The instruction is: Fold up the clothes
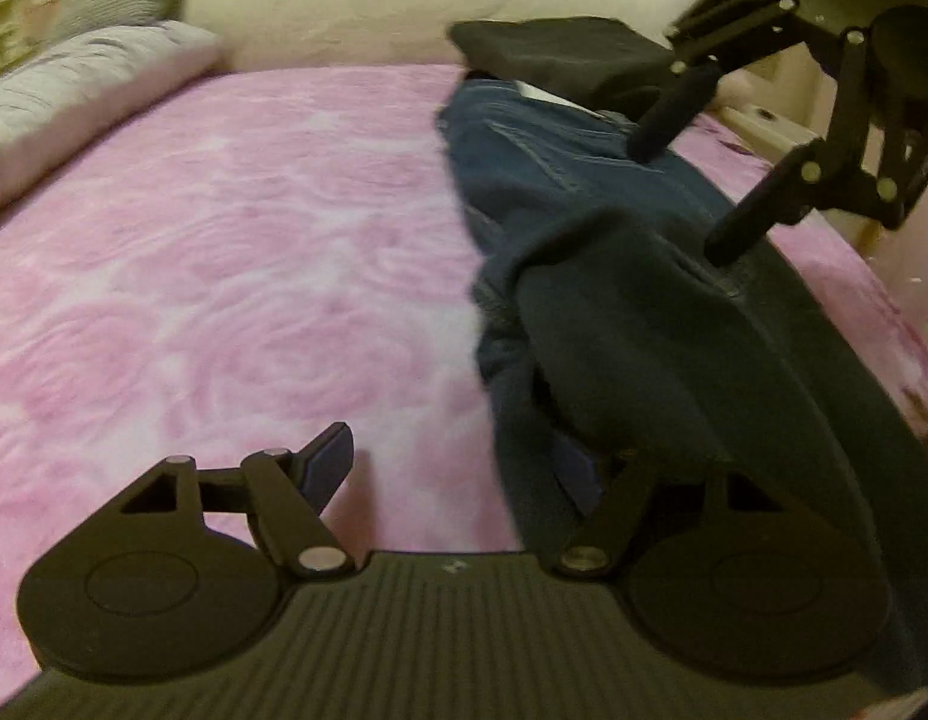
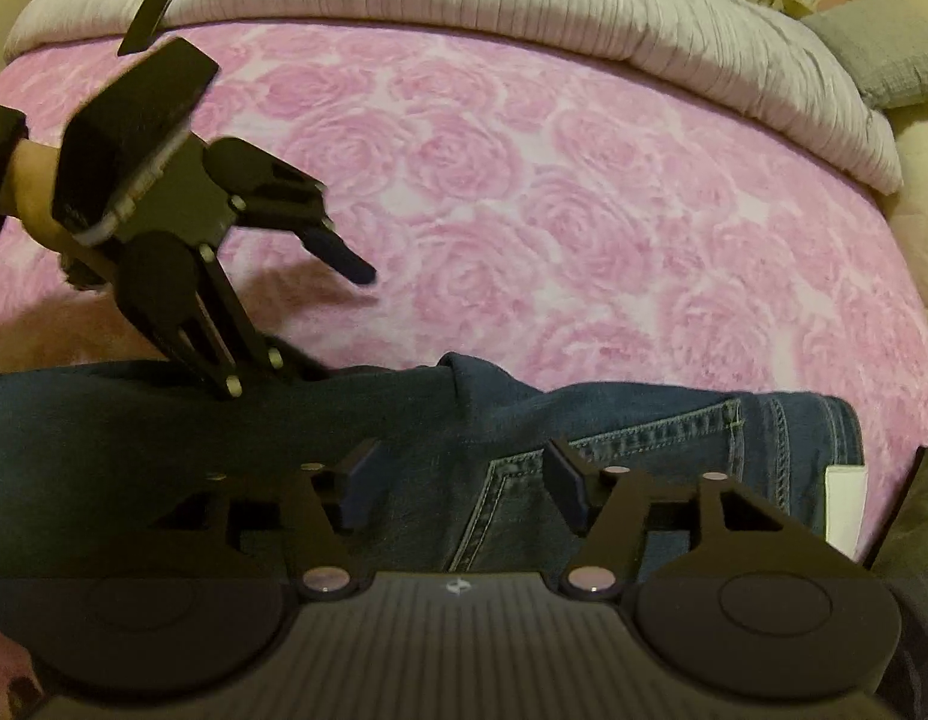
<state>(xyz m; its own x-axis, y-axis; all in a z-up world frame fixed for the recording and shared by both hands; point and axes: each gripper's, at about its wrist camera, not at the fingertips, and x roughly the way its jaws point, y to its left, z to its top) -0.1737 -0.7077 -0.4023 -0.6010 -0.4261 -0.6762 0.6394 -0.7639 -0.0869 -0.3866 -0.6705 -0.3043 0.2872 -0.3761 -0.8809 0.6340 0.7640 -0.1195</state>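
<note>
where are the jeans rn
The jeans lie on the pink rose blanket, right of centre in the left wrist view, just below the folded black garment.

The jeans (image 1: 559, 192) hide one finger of the left claw (image 1: 464, 462). Beyond the jeans, the folded black cloth (image 1: 559, 57) is blurry. The jeans run off the picture's edge.
</note>
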